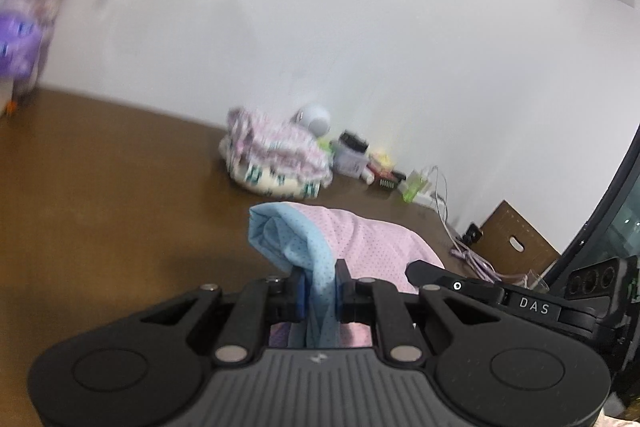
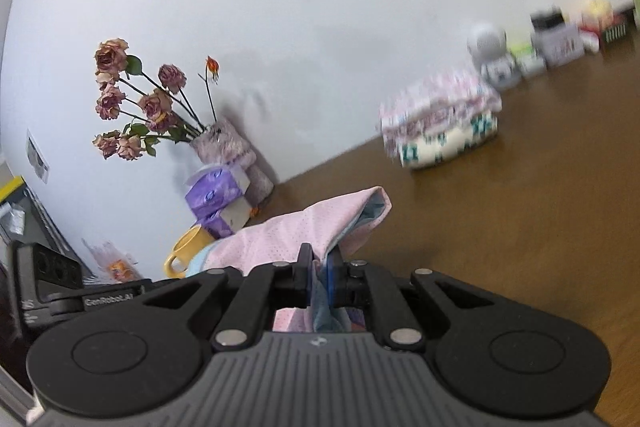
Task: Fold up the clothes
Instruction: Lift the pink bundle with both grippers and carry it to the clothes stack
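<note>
- The pink mesh garment (image 1: 360,239) with pale blue trim is held up off the brown table (image 1: 100,187), strung between the two grippers; in the left wrist view it runs from the jaws toward 1 o'clock, in the right wrist view toward 11 o'clock.
- The left gripper (image 1: 319,285) is clamped on the blue-trimmed edge, cloth bunched between its pads.
- The right gripper (image 2: 320,273) is likewise closed on the garment, pinching a pink and blue fold.
- Judged step: the garment is being raised by two points of one edge, ready to be carried over into a fold.
- To do it well, I would keep both hands level with each other and the span between them taut, so the hanging cloth falls flat instead of twisting.
- Lay the far part down first, then bring the held edge over onto it, and let go only once the edges meet.
- Both grips look bunched rather than flat, so a corner may crease; a gentle shake could help.
- At 12 o'clock in the left view lies a stack of folded clothes (image 1: 276,159), well apart, with small clutter by the wall behind it.
- A vase of dried roses (image 2: 224,147), tissue packs (image 2: 216,195) and a yellow mug (image 2: 188,251) sit near 10 o'clock in the right view; keep the swing clear of them.
</note>
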{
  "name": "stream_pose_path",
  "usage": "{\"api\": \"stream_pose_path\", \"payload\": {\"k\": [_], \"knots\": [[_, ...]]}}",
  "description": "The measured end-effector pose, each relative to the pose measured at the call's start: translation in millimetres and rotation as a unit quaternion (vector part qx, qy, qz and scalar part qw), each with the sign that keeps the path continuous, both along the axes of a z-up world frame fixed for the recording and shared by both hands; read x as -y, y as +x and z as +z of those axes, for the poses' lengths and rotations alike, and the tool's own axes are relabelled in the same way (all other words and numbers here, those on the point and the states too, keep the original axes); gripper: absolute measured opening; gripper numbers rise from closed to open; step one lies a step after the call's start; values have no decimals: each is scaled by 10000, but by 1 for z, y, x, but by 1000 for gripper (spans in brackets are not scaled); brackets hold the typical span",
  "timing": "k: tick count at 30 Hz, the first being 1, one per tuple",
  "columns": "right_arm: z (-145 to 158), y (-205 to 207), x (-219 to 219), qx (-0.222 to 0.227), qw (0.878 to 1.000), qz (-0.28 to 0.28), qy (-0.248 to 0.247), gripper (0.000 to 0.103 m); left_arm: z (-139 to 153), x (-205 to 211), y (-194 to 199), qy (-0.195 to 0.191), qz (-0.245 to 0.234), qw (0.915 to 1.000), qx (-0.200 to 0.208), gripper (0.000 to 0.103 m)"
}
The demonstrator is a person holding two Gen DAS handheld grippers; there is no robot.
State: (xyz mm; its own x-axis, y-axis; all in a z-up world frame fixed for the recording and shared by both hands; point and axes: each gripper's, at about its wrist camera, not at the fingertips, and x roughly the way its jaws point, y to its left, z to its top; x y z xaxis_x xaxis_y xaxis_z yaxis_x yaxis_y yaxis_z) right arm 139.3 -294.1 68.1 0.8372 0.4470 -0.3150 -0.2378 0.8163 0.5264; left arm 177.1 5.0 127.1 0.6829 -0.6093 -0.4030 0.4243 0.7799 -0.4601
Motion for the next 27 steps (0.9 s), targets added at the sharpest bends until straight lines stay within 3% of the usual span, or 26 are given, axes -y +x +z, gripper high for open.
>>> {"api": "stream_pose_path", "payload": {"k": [6,11,16,27], "knots": [[40,7,-3,489,9971,-242,-525,6,41,25,1,432,285,9959,743,12],[68,17,-9,841,9903,-458,-1005,6,64,48,11,694,485,9906,1074,12],[91,33,-11,1070,9826,-651,-1373,6,81,70,27,859,634,9861,1274,12],[116,101,8,988,9712,-946,-1948,6,103,112,82,1156,796,9798,1427,12]]}}
